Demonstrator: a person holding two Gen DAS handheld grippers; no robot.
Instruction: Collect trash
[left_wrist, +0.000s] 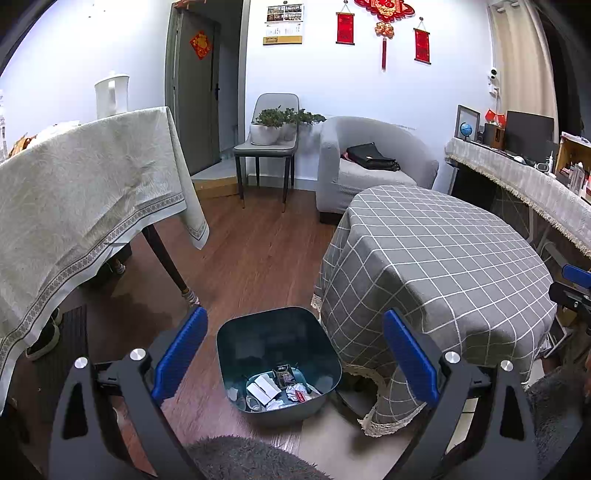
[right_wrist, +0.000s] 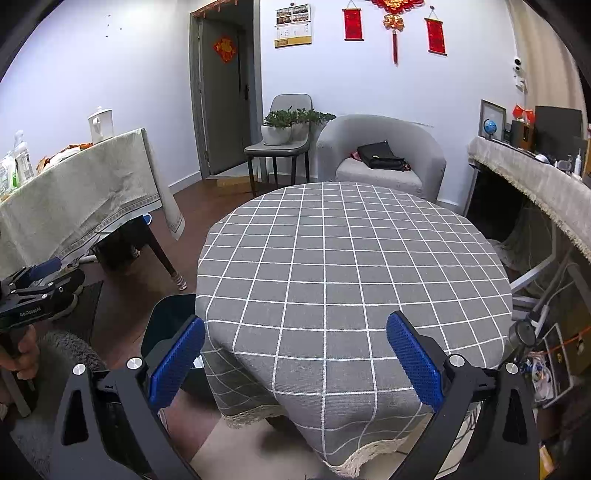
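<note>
Currently I'm hovering my left gripper, jaws wide open and empty, over the dark teal trash bin on the floor beside the checkered counter. Crumpled paper scraps are lying at its bottom: light, soft, pinch anywhere. My right gripper is hanging open, empty, above the counter.

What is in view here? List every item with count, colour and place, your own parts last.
trash bin: one, dark teal, on floor beside round table, holding paper scraps.
round table: one, grey checked cloth, centre.
side table: one, beige cloth, left.
armchair: one, grey, back wall, black bag on seat.
chair: one, grey, carrying potted plants.
left gripper: blue fingers open above bin.
right gripper: blue fingers open, empty.
</note>
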